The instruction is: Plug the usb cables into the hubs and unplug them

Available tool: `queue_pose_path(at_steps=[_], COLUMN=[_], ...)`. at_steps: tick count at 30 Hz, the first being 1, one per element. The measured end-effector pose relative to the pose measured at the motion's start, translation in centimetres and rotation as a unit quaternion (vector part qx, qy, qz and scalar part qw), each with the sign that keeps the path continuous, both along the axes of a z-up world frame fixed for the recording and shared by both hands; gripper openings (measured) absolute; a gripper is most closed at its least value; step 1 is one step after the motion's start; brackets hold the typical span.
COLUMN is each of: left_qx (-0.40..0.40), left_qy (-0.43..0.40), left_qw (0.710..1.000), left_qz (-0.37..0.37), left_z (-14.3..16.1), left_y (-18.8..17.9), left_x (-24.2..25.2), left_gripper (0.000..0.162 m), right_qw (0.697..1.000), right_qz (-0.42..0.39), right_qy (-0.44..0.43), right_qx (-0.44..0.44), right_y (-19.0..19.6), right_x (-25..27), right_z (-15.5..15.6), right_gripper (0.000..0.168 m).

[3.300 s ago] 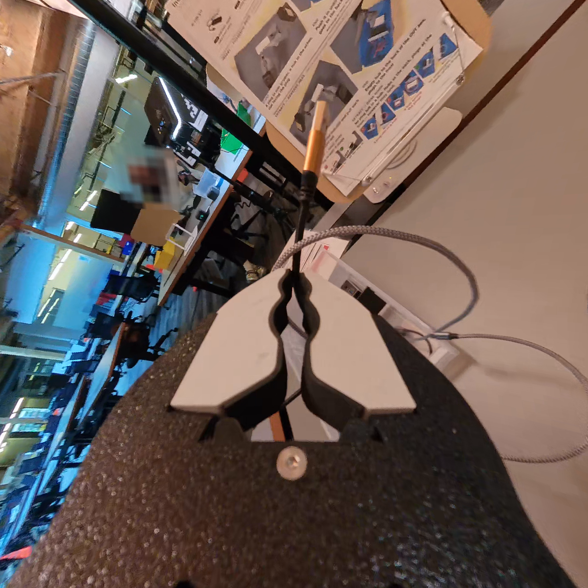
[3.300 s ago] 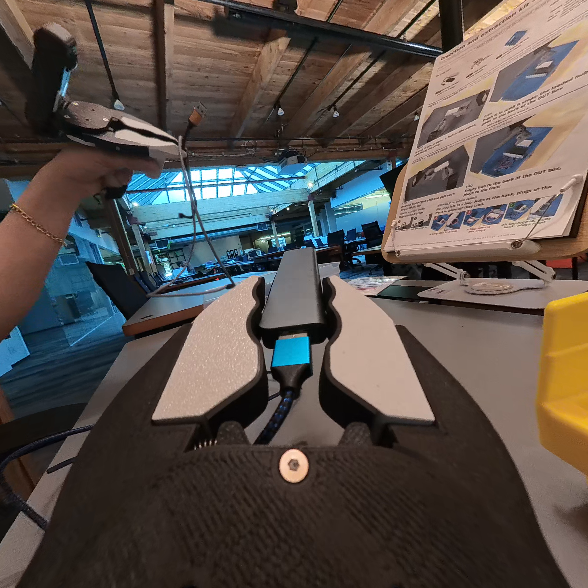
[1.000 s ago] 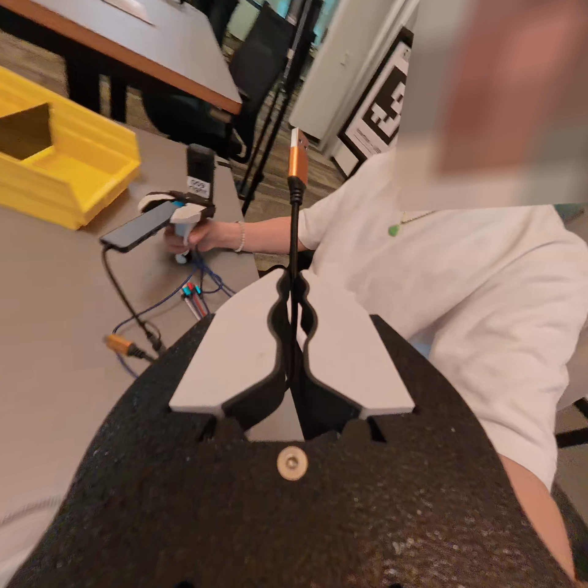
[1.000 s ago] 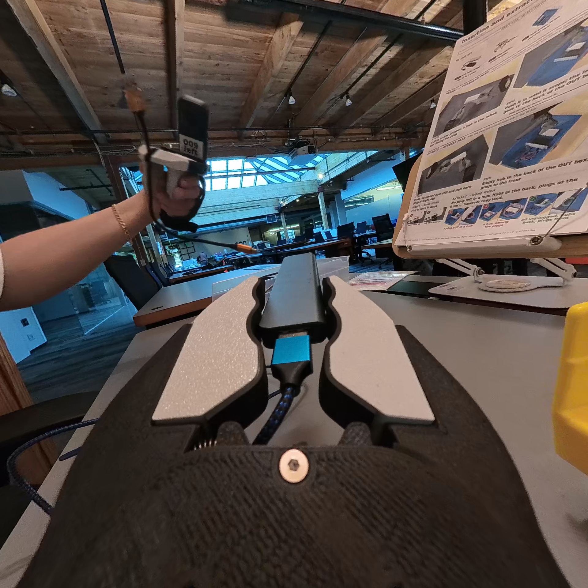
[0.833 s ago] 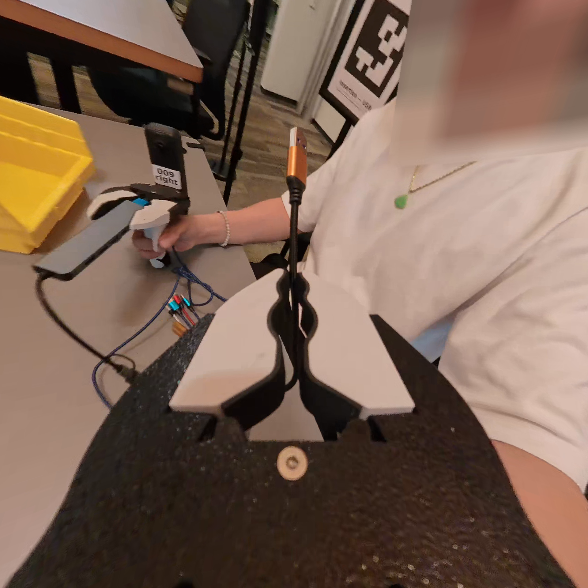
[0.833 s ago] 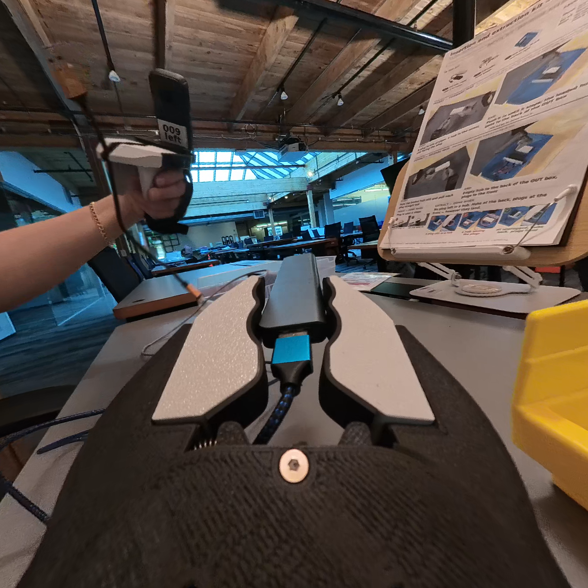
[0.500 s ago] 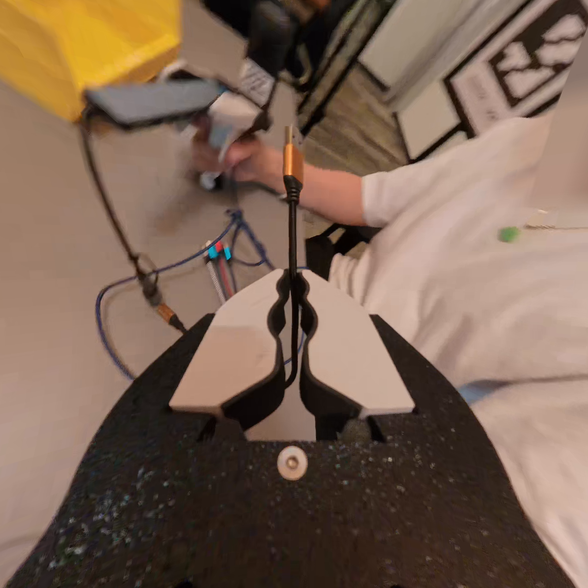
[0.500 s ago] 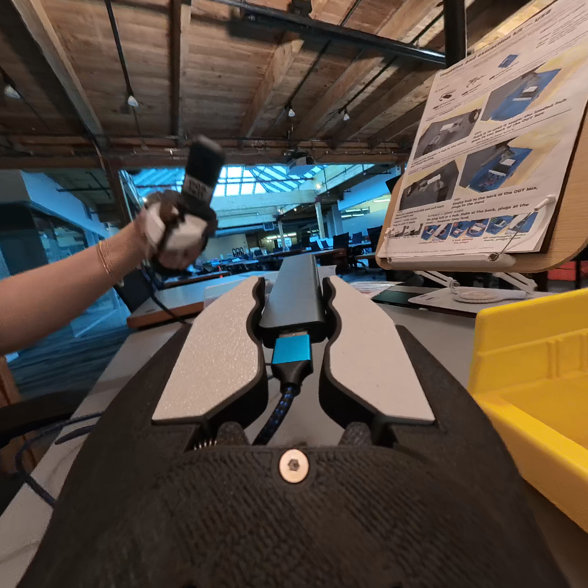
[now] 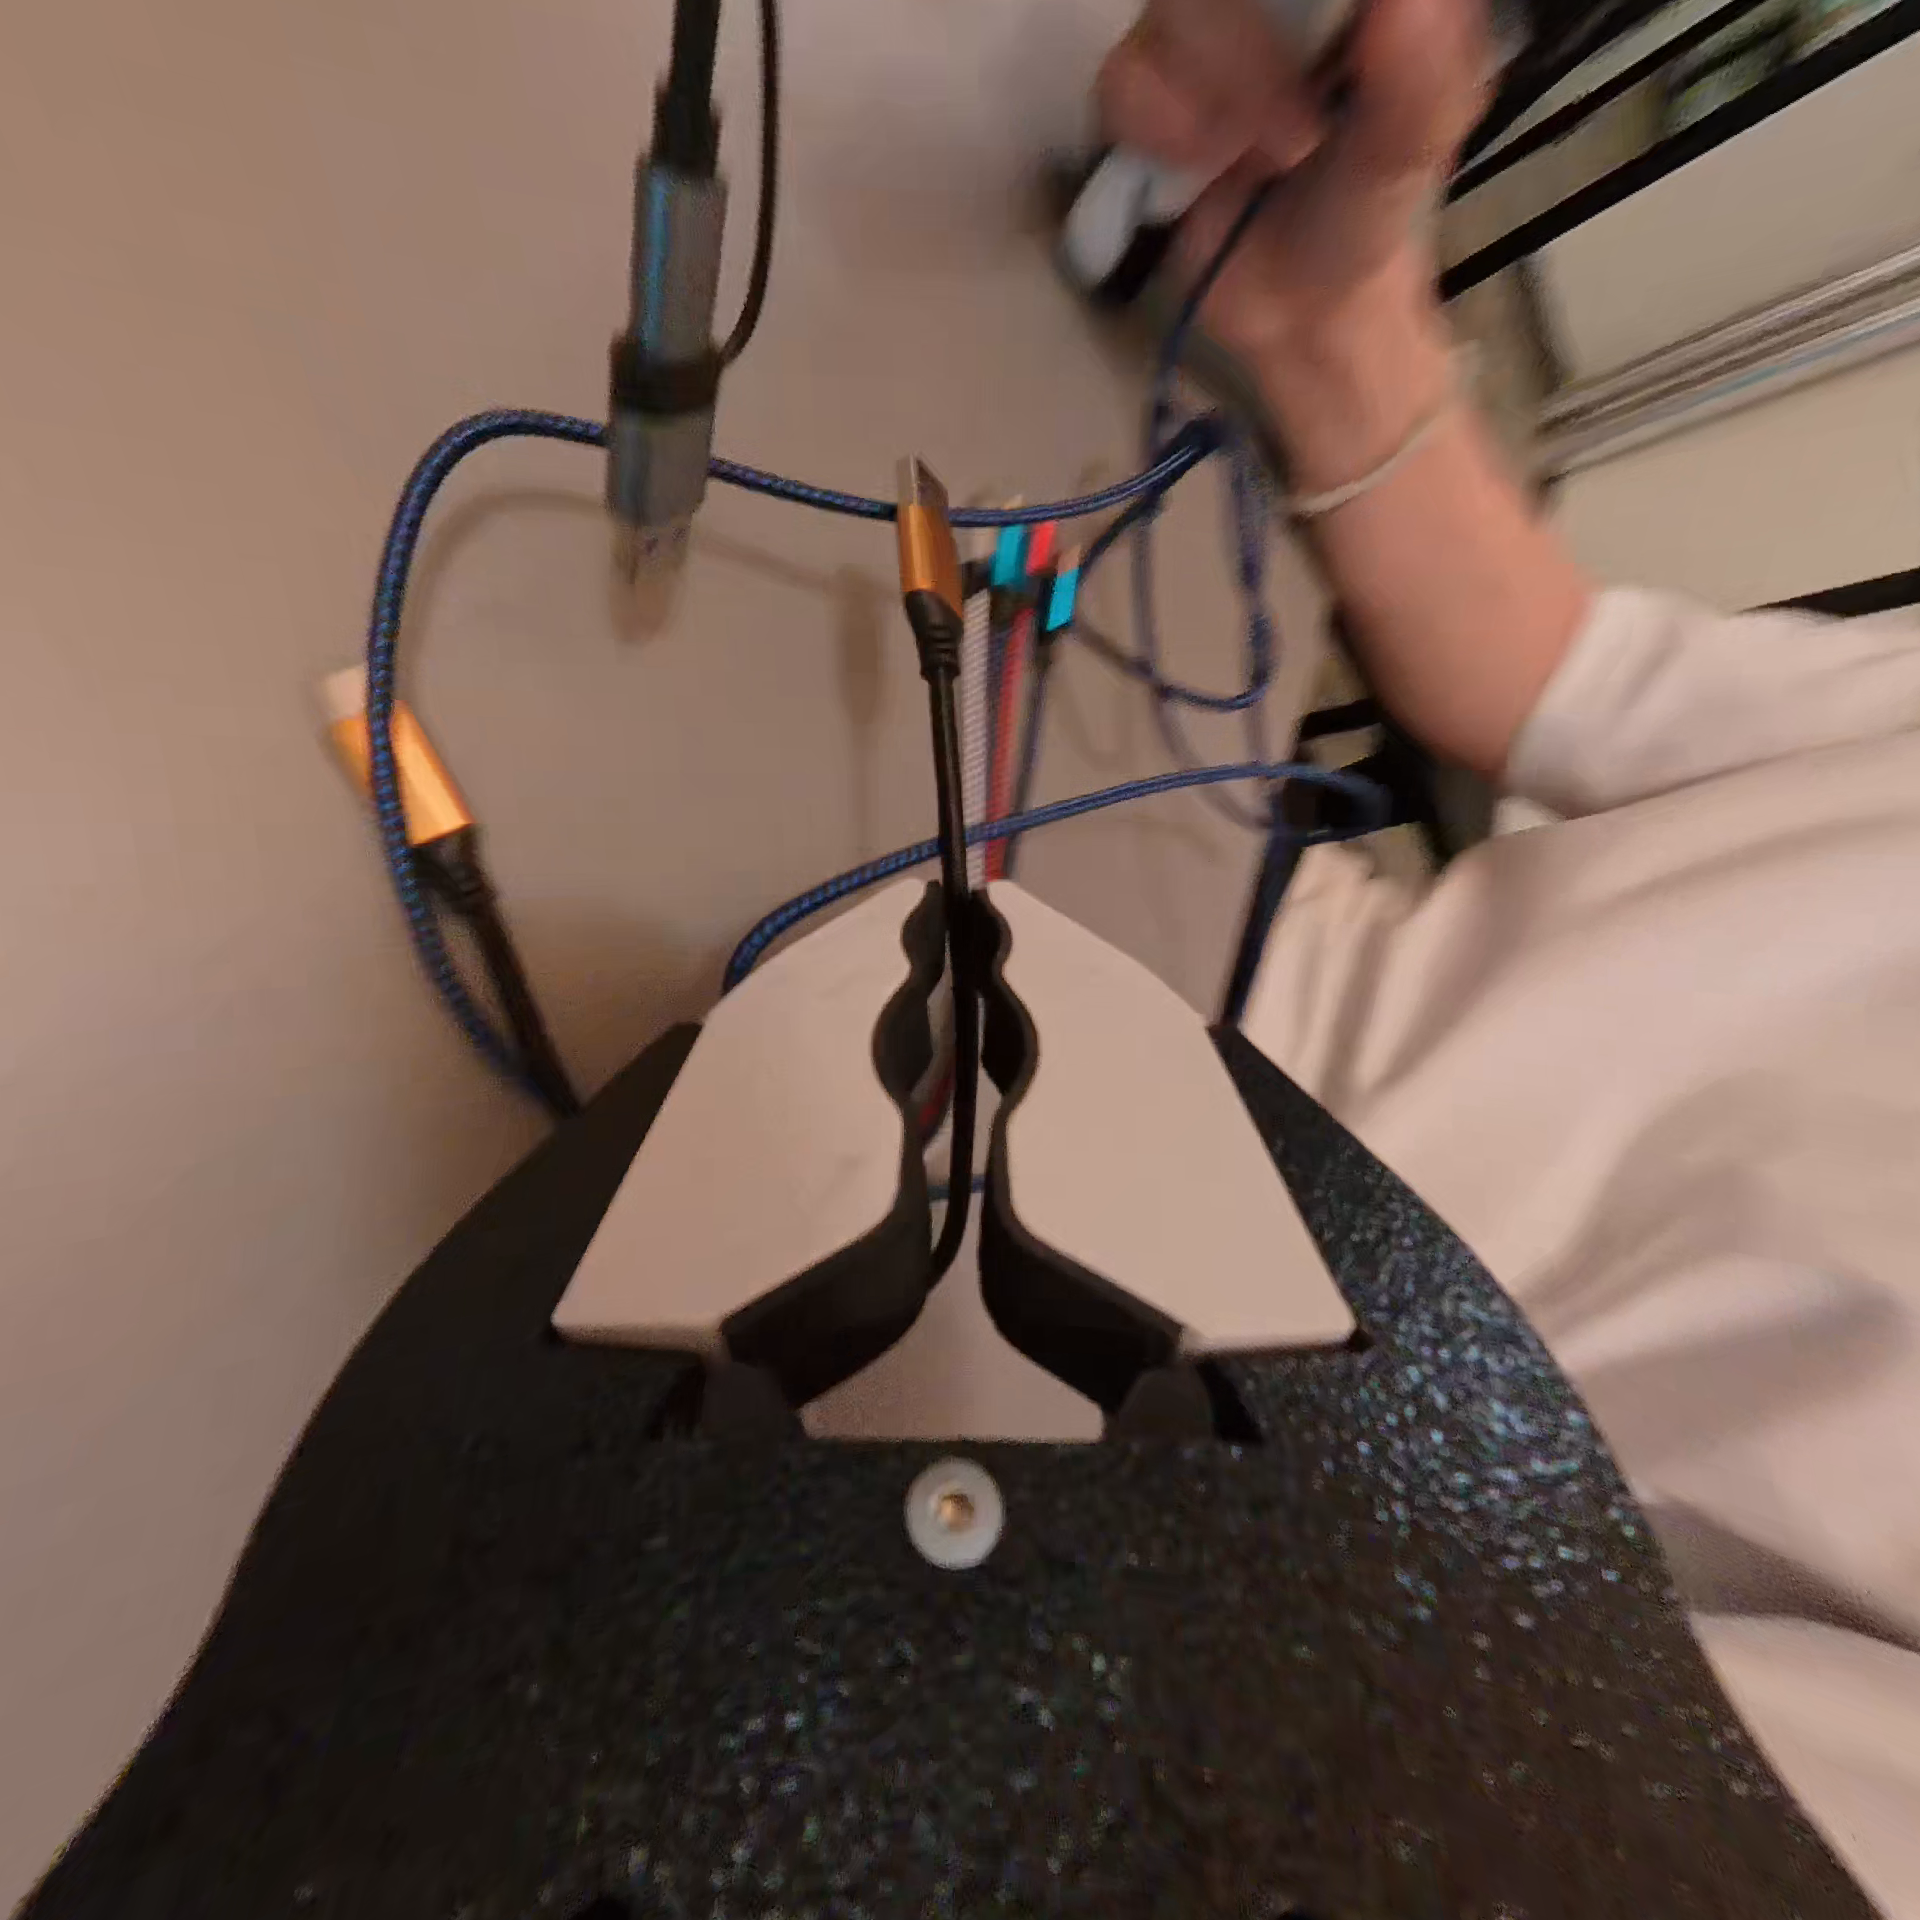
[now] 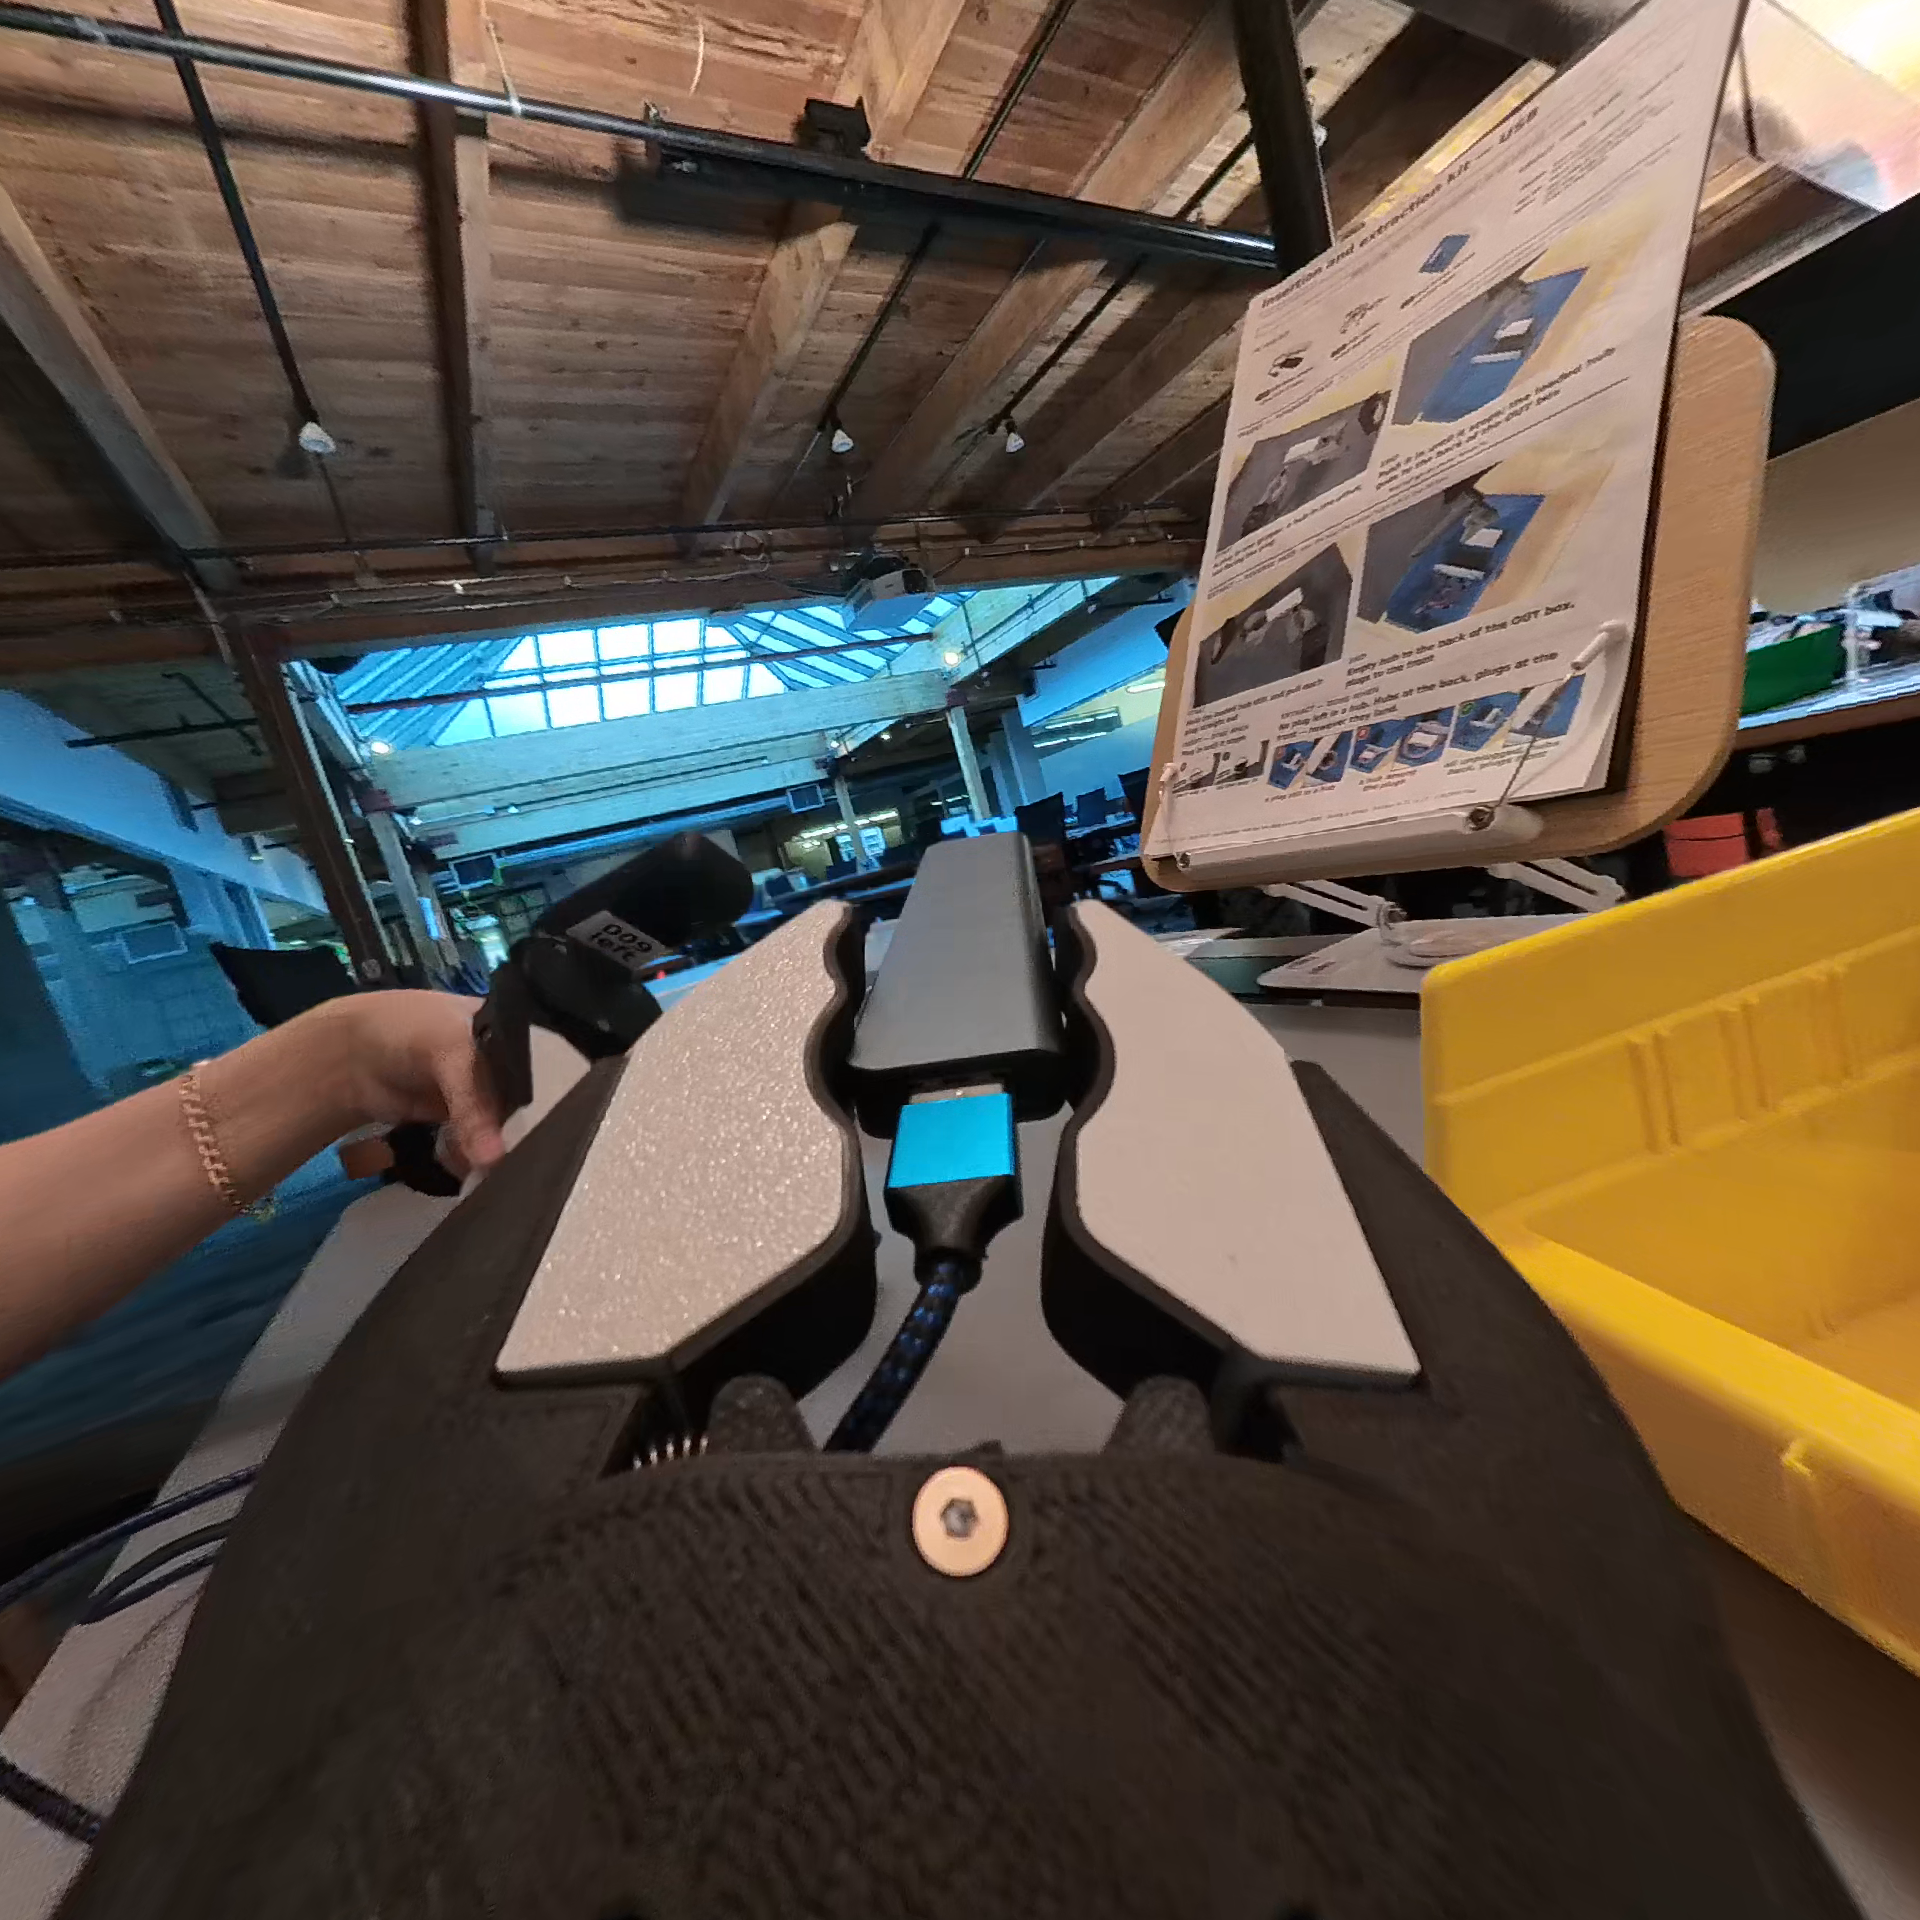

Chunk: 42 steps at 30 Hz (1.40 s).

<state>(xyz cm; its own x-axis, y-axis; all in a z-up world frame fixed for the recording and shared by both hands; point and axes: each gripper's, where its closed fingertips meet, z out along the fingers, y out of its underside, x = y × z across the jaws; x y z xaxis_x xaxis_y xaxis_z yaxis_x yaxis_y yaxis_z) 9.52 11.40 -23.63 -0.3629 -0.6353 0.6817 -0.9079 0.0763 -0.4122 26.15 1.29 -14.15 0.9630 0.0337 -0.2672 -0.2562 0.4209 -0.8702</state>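
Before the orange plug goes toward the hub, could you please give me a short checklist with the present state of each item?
1. Left hand-held gripper shut on the black cable: ok.
2. Orange plug free and pointing forward beyond the fingertips: ok.
3. Right hand-held gripper shut on the dark hub: ok.
4. Blue plug seated in the hub's near end: ok.
5. Free port for the orange plug: cannot tell, no open port shows.
6. Plug lined up with the hub: not ok, it points at loose cables on the table.
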Motion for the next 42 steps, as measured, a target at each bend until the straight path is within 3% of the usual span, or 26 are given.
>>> queue_pose_path(at_steps=[4, 9, 12, 16, 22, 26, 35, 42], left_qx=[0.159, 0.305, 0.349, 0.399, 0.423, 0.408, 0.41, 0.44], left_qy=[-0.031, -0.121, -0.181, -0.202, -0.211, -0.215, -0.272, -0.334], left_qw=[0.986, 0.942, 0.917, 0.891, 0.867, 0.869, 0.858, 0.821], left_qz=[-0.043, -0.068, -0.057, -0.077, -0.159, -0.178, -0.15, -0.144], left_z=[-2.9, -2.5, -1.1, -0.8, -3.7, -4.9, -4.9, -3.7], left_y=[1.8, 3.7, 3.3, 2.4, 1.3, 0.6, 0.2, 0.9], left_x=[0.1, 1.3, 2.6, 3.3, 4.5, 5.0, 6.2, 6.2], left_gripper=[0.005, 0.024, 0.025, 0.027, 0.026, 0.022, 0.015, 0.022], right_qw=[0.999, 0.997, 0.997, 0.997, 0.996, 0.997, 0.997, 0.997], right_qz=[-0.028, -0.032, -0.031, -0.028, -0.024, -0.023, -0.018, -0.013], right_qy=[-0.033, -0.059, -0.055, -0.059, -0.065, -0.063, -0.062, -0.064], right_qx=[-0.025, -0.046, -0.043, -0.045, -0.048, -0.045, -0.046, -0.047], right_y=[0.7, 1.3, 1.2, 1.3, 1.4, 1.4, 1.4, 1.4], right_x=[-0.5, -1.1, -1.0, -1.1, -1.4, -1.3, -1.4, -1.5], right_z=[-0.1, -0.3, -0.3, -0.3, -0.3, -0.3, -0.3, -0.4], right_gripper=[0.035, 0.035, 0.035, 0.035, 0.035, 0.035, 0.036, 0.036])
